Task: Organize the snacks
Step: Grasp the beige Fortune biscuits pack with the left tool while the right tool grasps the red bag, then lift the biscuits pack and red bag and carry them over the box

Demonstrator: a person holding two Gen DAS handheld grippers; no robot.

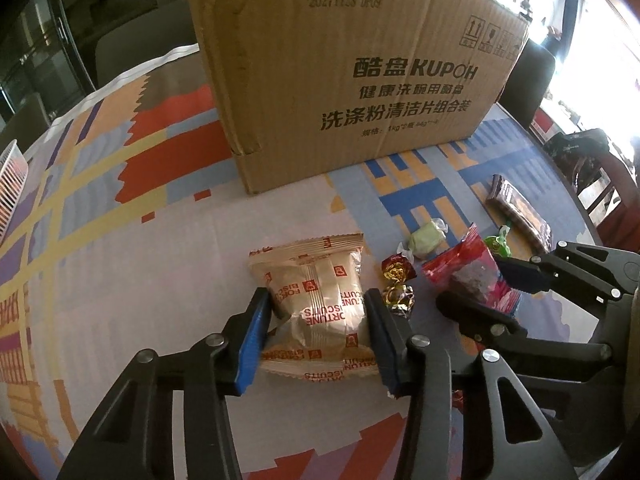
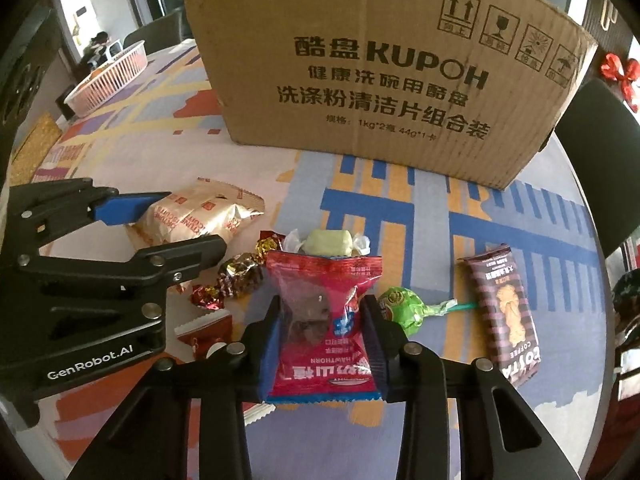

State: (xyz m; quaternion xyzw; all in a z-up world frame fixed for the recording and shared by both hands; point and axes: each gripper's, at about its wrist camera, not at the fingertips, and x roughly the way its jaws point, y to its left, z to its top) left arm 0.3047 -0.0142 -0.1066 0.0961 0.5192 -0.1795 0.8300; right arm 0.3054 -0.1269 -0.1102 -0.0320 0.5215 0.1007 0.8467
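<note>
Left gripper [image 1: 318,312] is squeezing the beige biscuit packet [image 1: 320,304] across its width on the tablecloth [image 1: 120,240]; right gripper [image 2: 320,328] is clamping the red hawthorn packet [image 2: 324,320]. Both packets' long axes are running away toward the cardboard box [image 2: 380,80].

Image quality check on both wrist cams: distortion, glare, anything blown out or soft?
Left wrist: strong fisheye bend on the cardboard box, window area at upper right blown out, dark vignette in the corners, the biscuit packet between the fingers sharp. Right wrist: same barrel curve on the box, light more even, print on the red hawthorn packet readable, foil candies showing small glints.
</note>
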